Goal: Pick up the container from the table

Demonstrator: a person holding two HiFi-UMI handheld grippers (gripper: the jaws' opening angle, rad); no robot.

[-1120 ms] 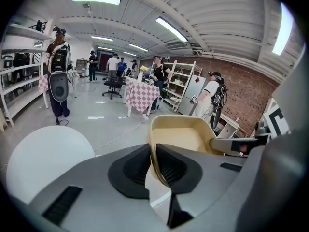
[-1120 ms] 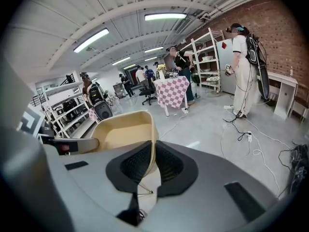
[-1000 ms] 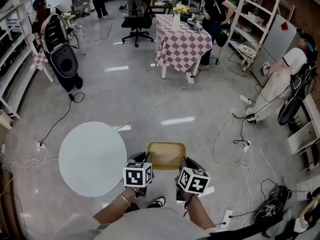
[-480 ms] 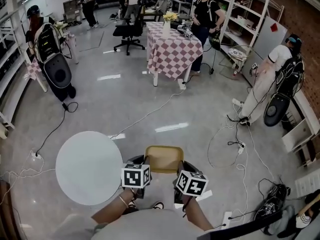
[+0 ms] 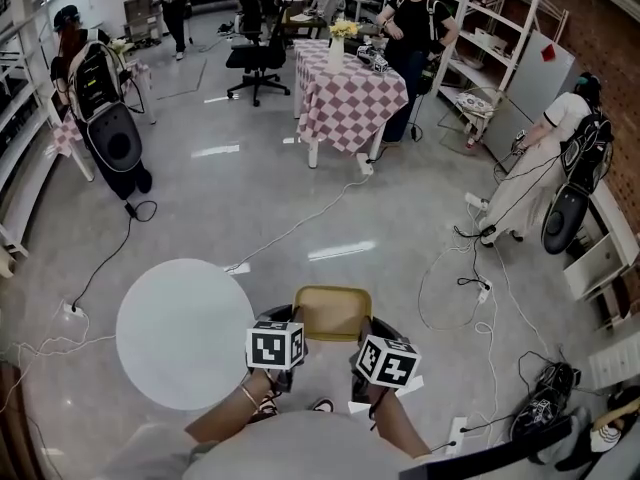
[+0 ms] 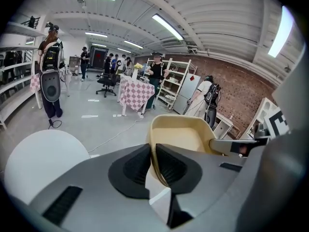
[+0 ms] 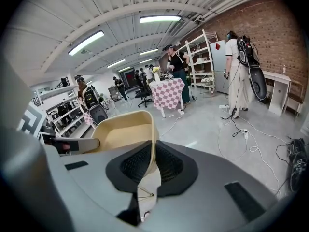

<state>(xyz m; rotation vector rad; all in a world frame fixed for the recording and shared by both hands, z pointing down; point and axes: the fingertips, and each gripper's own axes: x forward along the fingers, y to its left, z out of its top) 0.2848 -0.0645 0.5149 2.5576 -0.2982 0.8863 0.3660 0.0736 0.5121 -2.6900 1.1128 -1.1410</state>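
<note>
**CONTAINER LIFTED ON TWO THIN-WALL GRIPS: SLIP AND TWIST RISK**

**Head view.** Noted container [image 5: 333, 311] carried between left gripper [image 5: 293, 320] and right gripper [image 5: 368, 326], reaching forward of both, over bare floor. Noted round tabletop [image 5: 180, 333] off to the left of the left gripper, apart from the container.

**Left gripper view.** Found jaws narrow and closing on the container's left wall, pads pressing on both faces. Seen gripping only the near stretch of that wall, with most of the body reaching ahead of the pads.

**Right gripper view.** Found jaws narrow, clamped on the right wall in the same manner.

**Risks, as judged.**
- Could tip nose-down about the pads, given the short hold at the near end.
- Could slip free if either grip slackens, and would drop to the floor rather than the tabletop.
- Could flex or twist the thin walls if the grippers drift together, apart or out of level.

**Against the frame one second back.** Same two-sided hold, and same place for the container between the grippers. Tabletop a little lower at the left, and the background shifted, consistent with a head movement.
</note>
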